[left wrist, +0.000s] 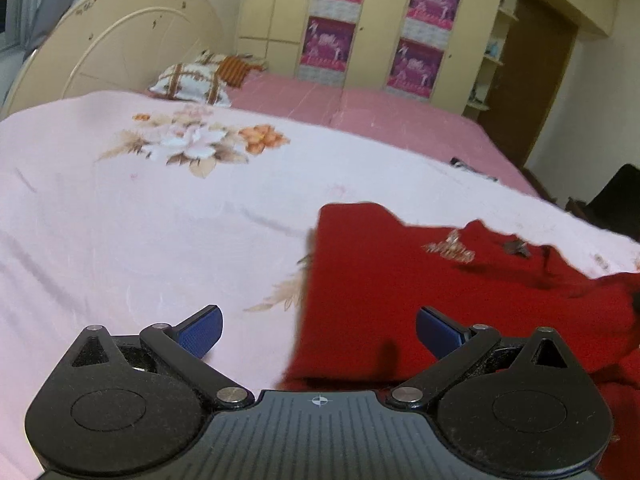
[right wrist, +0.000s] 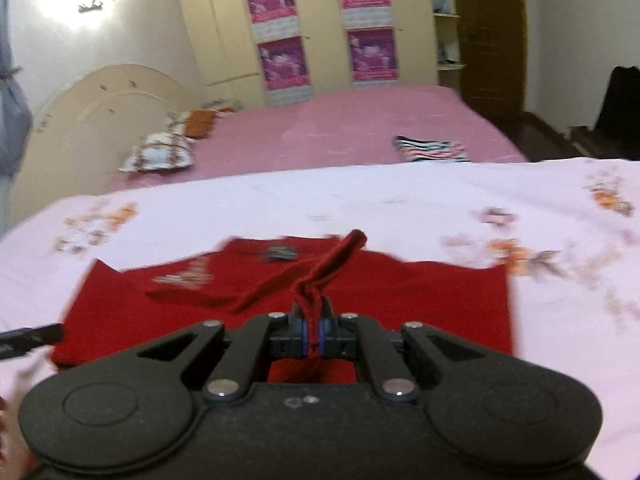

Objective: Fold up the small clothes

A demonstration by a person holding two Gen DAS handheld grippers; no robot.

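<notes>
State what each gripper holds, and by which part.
The right gripper is shut on the red garment, pinching a raised fold of its near part. The left gripper is open and holds nothing.

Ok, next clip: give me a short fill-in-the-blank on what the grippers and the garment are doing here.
1. The right gripper is shut on a fold of the ____ garment.
2. The left gripper is ____, holding nothing.
3. The garment lies on a pale pink bedspread printed with ____.
4. A folded ____ cloth lies farther back on the bed.

Missing words: red; open; flowers; striped
</notes>
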